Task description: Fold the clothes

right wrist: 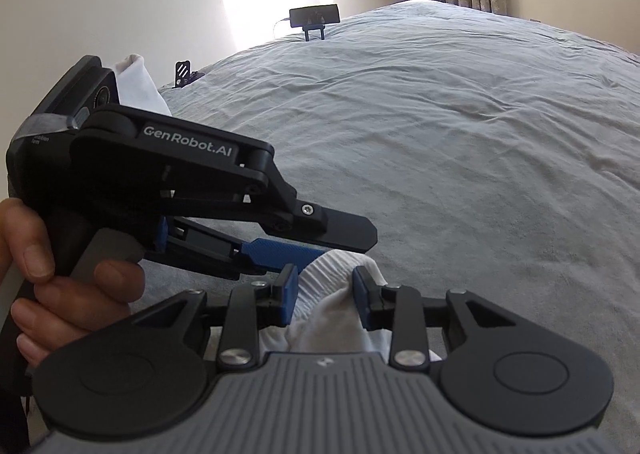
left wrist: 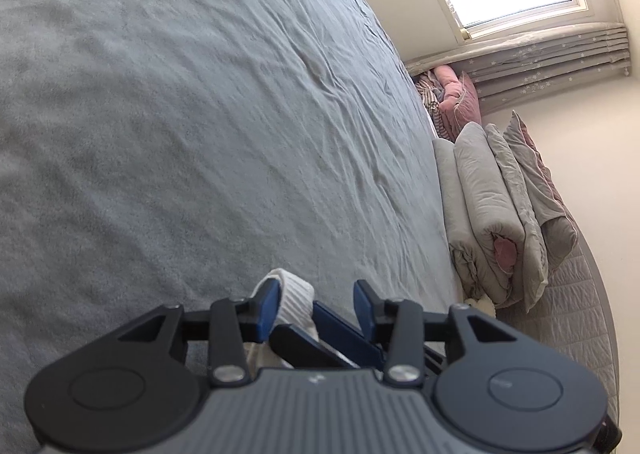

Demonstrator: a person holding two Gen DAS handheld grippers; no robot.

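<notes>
Right wrist view. The white sock (right wrist: 340,268) lies on the grey bed (right wrist: 460,126) directly under the nose of the right hand-held gripper (right wrist: 325,290). Its ribbed cuff bunches just ahead of the blue pads, and the rest trails back beneath the tool's body, so the sock's long axis runs roughly along the line the tool points. Cloth fills the gap between the parted pads and meets both; whether they press on it cannot be told. The left hand-held gripper (right wrist: 346,242), carried by the person's hand (right wrist: 60,278), enters from the picture's left and crosses that axis, with its tips just above the cuff.

Left wrist view. The same cuff sits against one blue pad only, the one on the picture's left. The other pad stands clear of it, so these jaws are spread and grip nothing. A finger of the right tool passes between them.

Judgement: the right tool is nearer the sock's body and the left nearer its cuff. The coming fold probably depends on the left closing across the cuff at that crossing.
</notes>
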